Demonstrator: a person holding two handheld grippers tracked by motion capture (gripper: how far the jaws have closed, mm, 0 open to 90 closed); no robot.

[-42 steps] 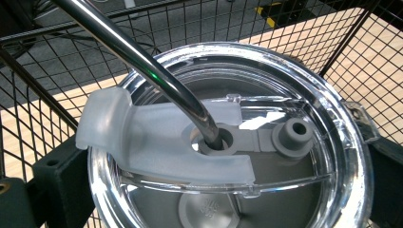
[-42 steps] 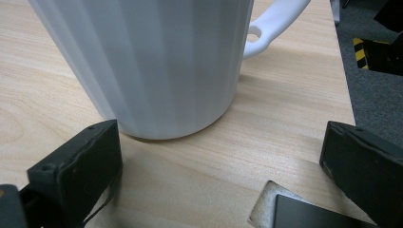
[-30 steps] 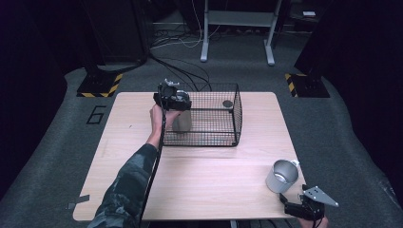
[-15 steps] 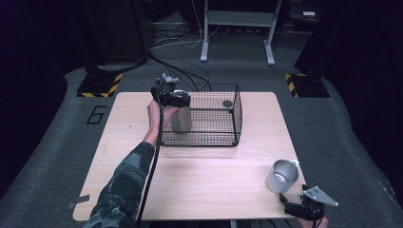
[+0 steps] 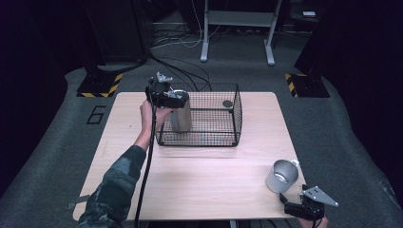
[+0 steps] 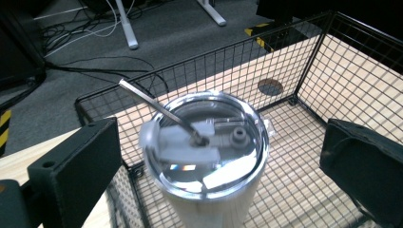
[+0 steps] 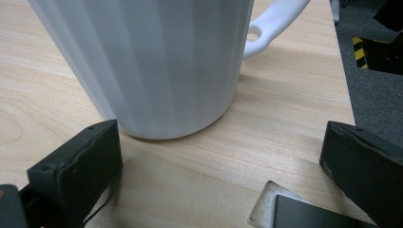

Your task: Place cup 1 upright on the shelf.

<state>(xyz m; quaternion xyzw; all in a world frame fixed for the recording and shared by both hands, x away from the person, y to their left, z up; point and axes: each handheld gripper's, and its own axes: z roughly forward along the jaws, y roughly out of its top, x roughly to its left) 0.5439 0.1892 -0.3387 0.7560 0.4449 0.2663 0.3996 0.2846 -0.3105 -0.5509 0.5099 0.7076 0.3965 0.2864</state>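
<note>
So there's a pale wooden surface (image 5: pixel 190 175) with a black wire basket (image 5: pixel 199 118) sitting toward 12 o'clock, a bit left of centre. Standing upright inside the basket, at its 9 o'clock end, is a steel tumbler (image 5: pixel 181 114) with a clear lid (image 6: pixel 209 142). From the left gripper view you can see a thin metal straw (image 6: pixel 152 102) poking out of the lid and leaning off toward 10 o'clock. There's also a small dark round thing (image 5: pixel 227 103) near the basket's far right corner, can't tell exactly what it is or whether it's in the basket floor or the wood under it.

The left gripper (image 5: pixel 166 97) is up at the tumbler's top, held by a hand (image 5: pixel 151 114) coming in from a camo sleeve (image 5: pixel 114 190). Its jaws are spread wide, one on each side of the lid, and neither one is touching the tumbler as far as I can see.

Over at roughly 4 o'clock on the surface, close to the near right corner, there's a metal mug (image 5: pixel 283 175) with its handle pointing to about 1 o'clock. The right gripper (image 5: pixel 299 209) sits just beside it at the surface edge, toward 5 o'clock. Its jaws are spread apart too, resting low by the wood with the mug in front of them, not gripping it.
</note>
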